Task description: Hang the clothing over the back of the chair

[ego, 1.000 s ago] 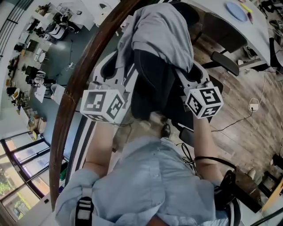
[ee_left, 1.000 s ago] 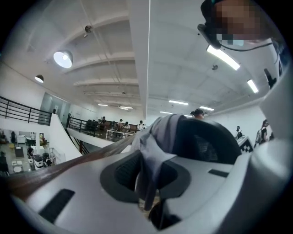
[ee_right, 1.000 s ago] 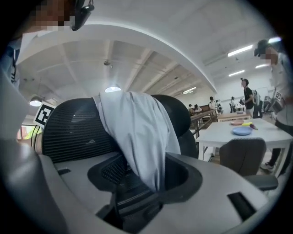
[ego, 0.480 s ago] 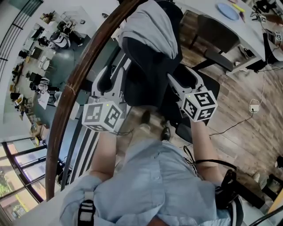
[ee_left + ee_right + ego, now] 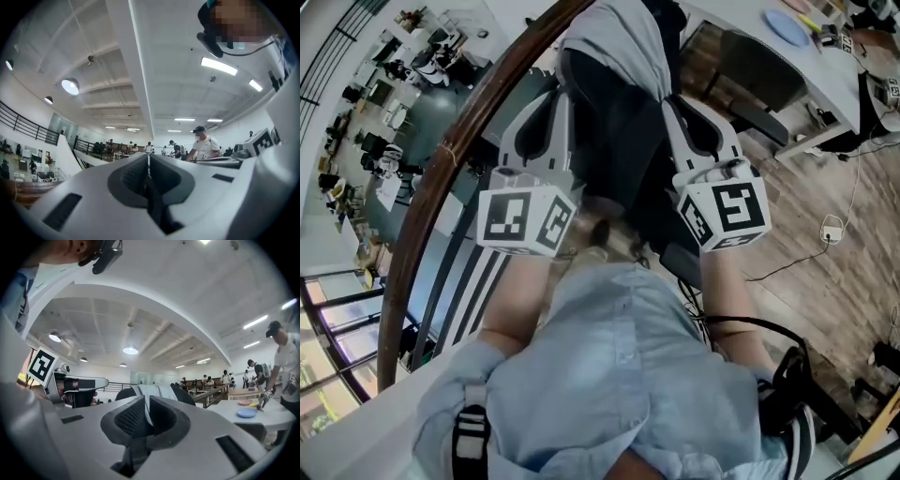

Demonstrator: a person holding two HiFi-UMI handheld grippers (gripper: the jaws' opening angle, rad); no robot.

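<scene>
The left gripper [image 5: 148,163] has just been closing, and its jaws now stand pressed together. Only a thin pale sliver shows at their tips, and whether that is cloth cannot be told. Past those jaws lie only the ceiling and a far balcony.

The right gripper [image 5: 147,408] has also just been closing. Its jaws pinch a pale fold of the clothing [image 5: 152,391], which runs up from between the pads. Straight ahead of the jaws, the clothing lies draped over the top of the dark chair [image 5: 187,397].

In the head view both pairs of jaws point at the chair back, one on each side, just below the hanging cloth. A table [image 5: 262,420] with a blue plate [image 5: 247,413] stands off to the right of the right jaws. A curved wooden railing [image 5: 441,178] runs outside the left jaws.
</scene>
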